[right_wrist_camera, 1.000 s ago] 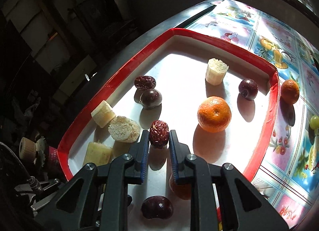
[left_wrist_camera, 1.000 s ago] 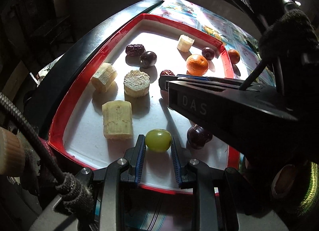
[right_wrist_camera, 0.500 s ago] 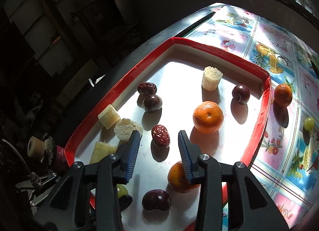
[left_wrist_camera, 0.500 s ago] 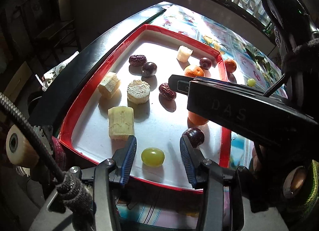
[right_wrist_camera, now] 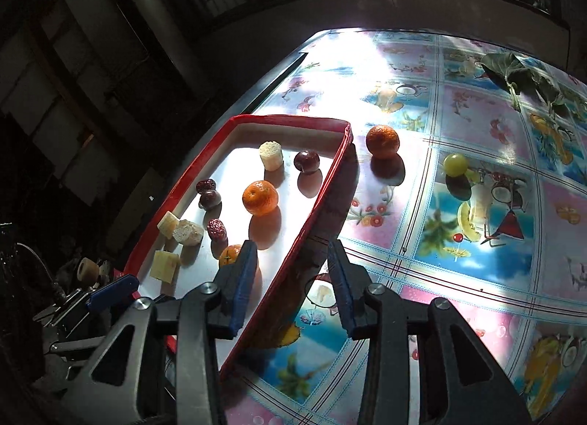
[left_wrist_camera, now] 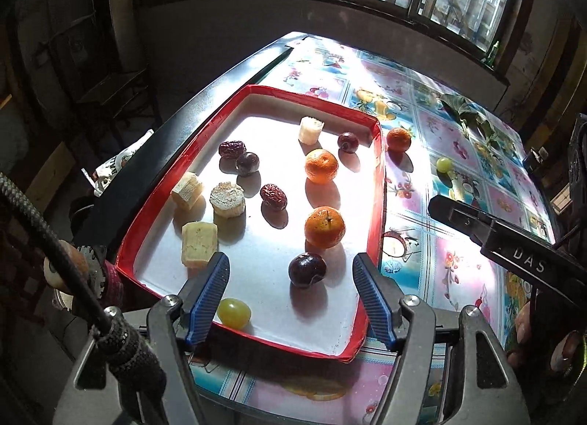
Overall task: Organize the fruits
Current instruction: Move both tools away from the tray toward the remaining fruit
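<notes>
Fruit left outside: mandarin (right_wrist_camera: 382,141) and green grape (right_wrist_camera: 455,164) are sitting on the desk (right_wrist_camera: 477,278), just beyond the red tray (right_wrist_camera: 293,241).
Tray contents: mandarins, jujubes, plums, sugarcane pieces and one grape (left_wrist_camera: 234,312) are lying apart inside.
Left gripper (left_wrist_camera: 291,296): fingers are opening wide, holding nothing; the grape is resting near the left finger.
Right gripper (right_wrist_camera: 291,287): fingers are standing part-open and empty, straddling the tray rim.
Mandarin handling: light, soft-skinned, likely rolling; gripping across its middle is looking safest.
Grape handling: small, slippery, easily crushed; a gentle squeeze across its short width is seeming best.
</notes>
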Available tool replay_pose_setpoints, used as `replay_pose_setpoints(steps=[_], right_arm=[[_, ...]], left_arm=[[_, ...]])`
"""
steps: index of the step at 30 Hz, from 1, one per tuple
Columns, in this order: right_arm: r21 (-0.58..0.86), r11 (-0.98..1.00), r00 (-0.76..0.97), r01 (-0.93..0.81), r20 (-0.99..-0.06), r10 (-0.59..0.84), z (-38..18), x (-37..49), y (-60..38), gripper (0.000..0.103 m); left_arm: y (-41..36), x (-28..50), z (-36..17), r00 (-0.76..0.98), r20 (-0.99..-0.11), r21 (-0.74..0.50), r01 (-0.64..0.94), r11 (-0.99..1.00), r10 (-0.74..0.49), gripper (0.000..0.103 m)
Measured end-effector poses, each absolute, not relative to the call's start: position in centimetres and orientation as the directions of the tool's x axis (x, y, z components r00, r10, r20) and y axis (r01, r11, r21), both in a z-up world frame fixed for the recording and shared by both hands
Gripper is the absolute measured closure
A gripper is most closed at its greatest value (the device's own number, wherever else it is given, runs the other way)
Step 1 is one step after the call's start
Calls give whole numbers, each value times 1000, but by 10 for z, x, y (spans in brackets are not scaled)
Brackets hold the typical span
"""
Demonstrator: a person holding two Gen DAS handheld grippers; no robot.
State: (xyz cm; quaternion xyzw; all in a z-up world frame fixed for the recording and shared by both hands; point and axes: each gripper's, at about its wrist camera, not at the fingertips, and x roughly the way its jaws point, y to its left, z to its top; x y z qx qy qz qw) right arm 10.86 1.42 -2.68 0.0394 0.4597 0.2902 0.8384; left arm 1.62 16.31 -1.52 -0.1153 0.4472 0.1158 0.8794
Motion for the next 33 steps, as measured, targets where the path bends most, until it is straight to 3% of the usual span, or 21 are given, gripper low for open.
replay_pose_setpoints(steps=[9,17,33], right_arm=[[346,864,441,-367,-753,489,-37,100,-39,61],[357,881,462,-309,-754,468,-40,105,-72,61],[329,900,468,-285,-772,430,-52,149,-78,61]], left_arm=[[135,18,-7,586,-808,-102,-246,964,64,33],[95,34,-7,581,-808,-204,-117,972,-99,33],[65,77,-40,500,-855,-216,-101,971,-138,33]])
